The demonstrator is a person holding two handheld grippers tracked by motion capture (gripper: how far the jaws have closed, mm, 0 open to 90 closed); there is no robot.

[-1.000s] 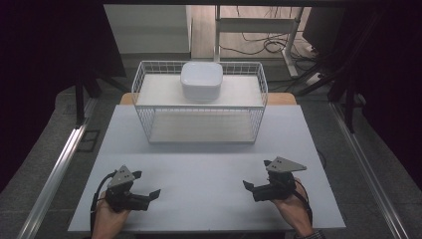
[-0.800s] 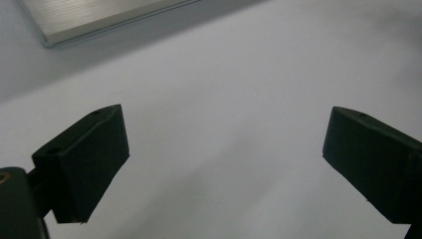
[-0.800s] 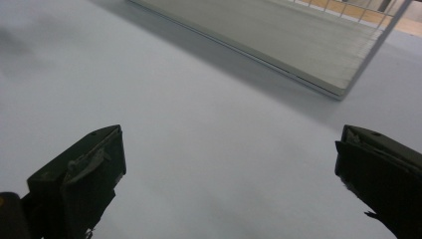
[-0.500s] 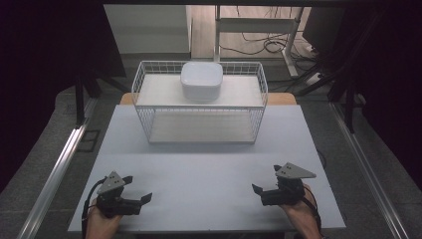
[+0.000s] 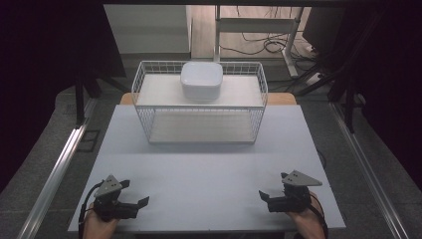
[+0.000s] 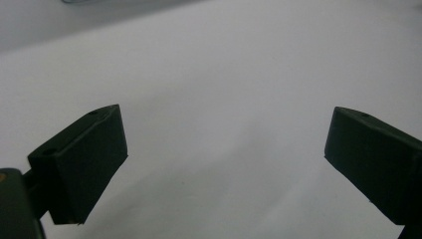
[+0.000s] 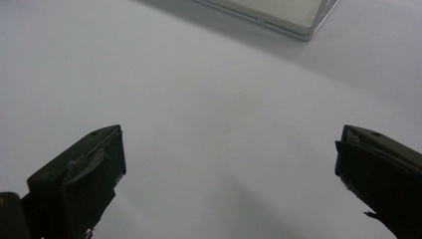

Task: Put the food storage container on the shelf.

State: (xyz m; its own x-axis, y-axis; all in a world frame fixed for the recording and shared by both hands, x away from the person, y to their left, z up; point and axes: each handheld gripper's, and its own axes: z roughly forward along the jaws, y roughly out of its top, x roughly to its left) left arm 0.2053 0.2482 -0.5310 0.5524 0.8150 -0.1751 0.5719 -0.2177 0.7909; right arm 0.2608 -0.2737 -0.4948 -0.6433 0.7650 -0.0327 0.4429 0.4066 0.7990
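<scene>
White bowl (image 5: 201, 80) sits on the top shelf of the wire basket (image 5: 199, 107), at 12 o'clock on the bench (image 5: 209, 169), well apart from both grippers. It has a squarish shape with rounded corners and looks like glazed ceramic or hard plastic; too small to tell which from the high view. Judged stiff, smooth, likely slippery at the wall, and breakable if ceramic. Probably moderate weight. Best hold seems to be across the rim, one finger inside and one outside the wall, at the side nearest the person.

Left gripper (image 5: 133, 208) at 7 o'clock, low over the bare bench, fingers (image 6: 82, 159) spread wide, nothing between them, nothing touched.

Right gripper (image 5: 272, 201) at 5 o'clock, likewise low, fingers (image 7: 79, 179) wide apart and empty. In the right gripper view the basket's base edge (image 7: 278, 15) shows far off at 1 o'clock
</scene>
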